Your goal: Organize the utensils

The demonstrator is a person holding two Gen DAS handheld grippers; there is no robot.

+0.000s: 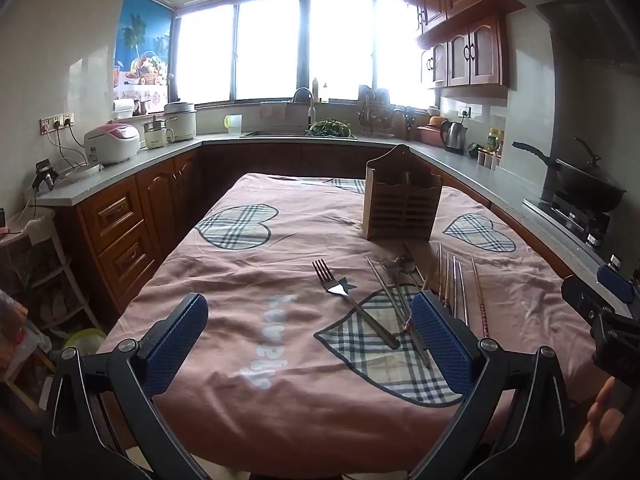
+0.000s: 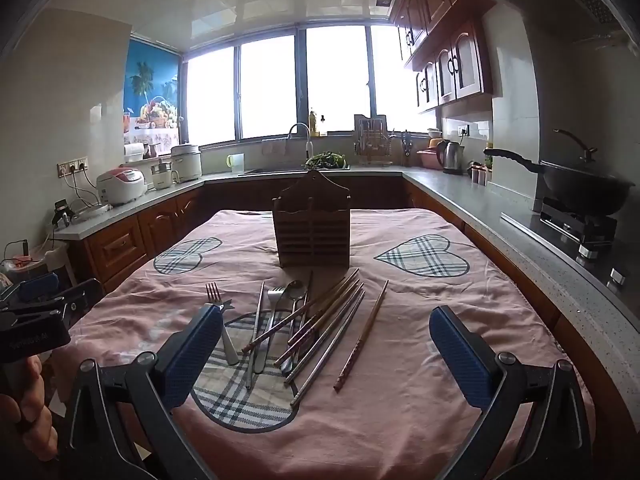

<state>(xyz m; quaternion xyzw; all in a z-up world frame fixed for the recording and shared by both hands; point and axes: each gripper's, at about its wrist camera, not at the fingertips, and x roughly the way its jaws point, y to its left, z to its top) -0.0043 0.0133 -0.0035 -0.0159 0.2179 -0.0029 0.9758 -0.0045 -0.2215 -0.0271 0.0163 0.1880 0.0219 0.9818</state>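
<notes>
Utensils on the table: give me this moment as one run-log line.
stage: not started | left gripper: open, empty | right gripper: open, empty | utensils: loose pile on tablecloth | wooden holder: upright behind pile

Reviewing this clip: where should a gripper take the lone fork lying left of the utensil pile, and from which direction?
Grip the fork mid-handle, from above, fingers straddling its width. It lies flat on the tablecloth, apart from the pile; the bare handle slants toward the left gripper, which is open.

A home kitchen: sink (image 2: 296, 170), stove wok (image 2: 580, 190), wooden cabinets (image 2: 448, 68).
</notes>
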